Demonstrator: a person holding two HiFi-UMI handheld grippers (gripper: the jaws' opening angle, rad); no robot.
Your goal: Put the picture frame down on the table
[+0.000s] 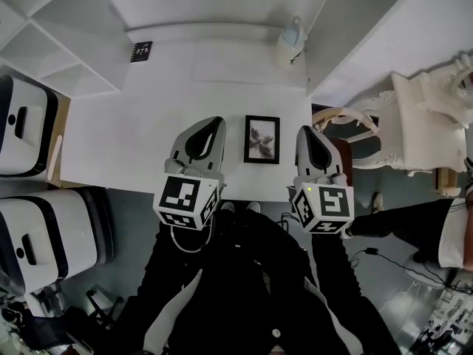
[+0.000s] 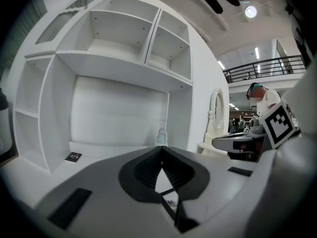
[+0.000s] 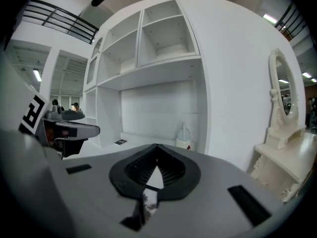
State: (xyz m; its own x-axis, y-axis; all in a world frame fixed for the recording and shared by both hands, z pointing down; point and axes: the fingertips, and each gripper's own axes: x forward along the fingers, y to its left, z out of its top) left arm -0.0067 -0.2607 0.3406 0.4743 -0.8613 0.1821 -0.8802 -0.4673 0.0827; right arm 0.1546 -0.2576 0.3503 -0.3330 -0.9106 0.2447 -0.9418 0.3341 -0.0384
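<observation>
One picture frame (image 1: 261,139) is all this job concerns, and it lies on the white table (image 1: 148,132) near the front edge, between my two grippers and touching neither. It is a slim black rectangle set portrait-wise, with a pale mat and a small grey print inside that I read as a flower or sprig. It is too small to be sure. From the head view it seems to lie flat, face up.

As I judge it, the putting-down is done and I am at the letting-go end of the task. The left gripper (image 1: 213,123) sits just beside the frame on one side and the right gripper (image 1: 307,130) just beside it on the other. In each gripper's own view the ribbed jaws meet at their tips with nothing between them — both clenched on air.

What the next move calls for is little. I should draw both grippers back towards me without clipping the frame's edges, since a nudge could slide it towards the table's front lip.

Farther back, a pale bottle (image 1: 290,41) and a small black card (image 1: 140,51) stand by the rear wall under the shelving, well apart from the frame.
</observation>
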